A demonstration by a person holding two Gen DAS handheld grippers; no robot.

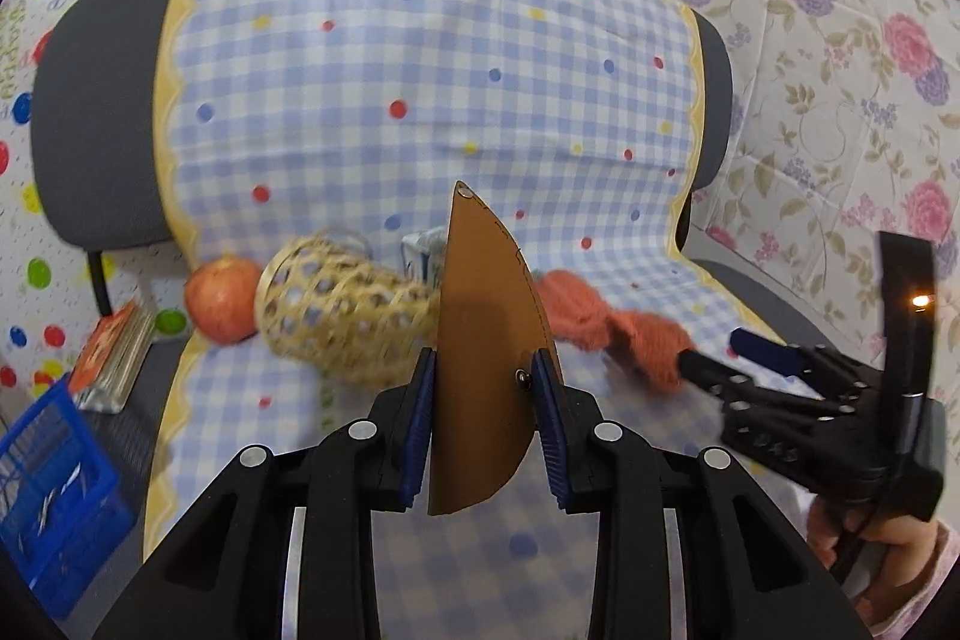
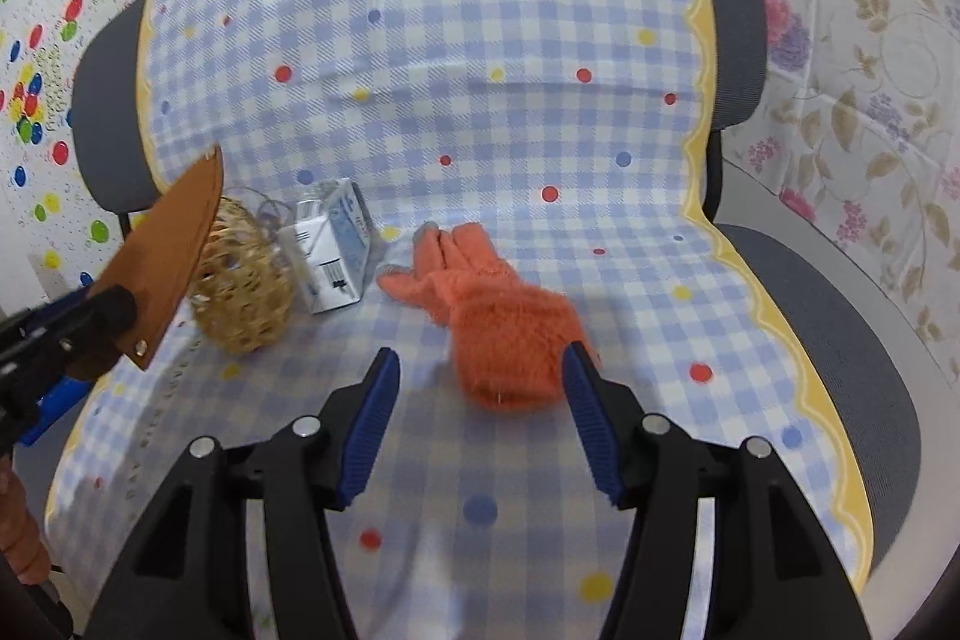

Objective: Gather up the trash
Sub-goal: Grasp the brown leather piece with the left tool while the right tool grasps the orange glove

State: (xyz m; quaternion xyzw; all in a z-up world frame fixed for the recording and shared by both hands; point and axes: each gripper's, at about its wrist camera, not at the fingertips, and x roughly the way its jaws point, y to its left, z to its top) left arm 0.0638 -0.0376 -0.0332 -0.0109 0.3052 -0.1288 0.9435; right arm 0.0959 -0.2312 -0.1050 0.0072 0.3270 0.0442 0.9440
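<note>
My left gripper (image 1: 485, 370) is shut on a brown leather sheath (image 1: 480, 340) with metal rivets, held upright above the seat; the right wrist view shows the sheath (image 2: 171, 244) at the far left. An orange knitted glove (image 2: 498, 328) lies flat on the checked cloth. My right gripper (image 2: 480, 382) stands open just short of its cuff, the right pad at the cuff's edge, the left pad apart from it. In the left wrist view the right gripper (image 1: 720, 355) reaches the glove (image 1: 606, 322) from the right. A white carton (image 2: 333, 244) lies behind the glove.
A woven bamboo ball (image 2: 243, 292) lies left of the carton, with a red apple (image 1: 222, 301) beside it. The blue checked cloth (image 2: 510, 58) covers a grey chair (image 2: 852, 340). A blue crate (image 1: 54, 484) and a flat packet (image 1: 114, 352) sit on the floor at the left.
</note>
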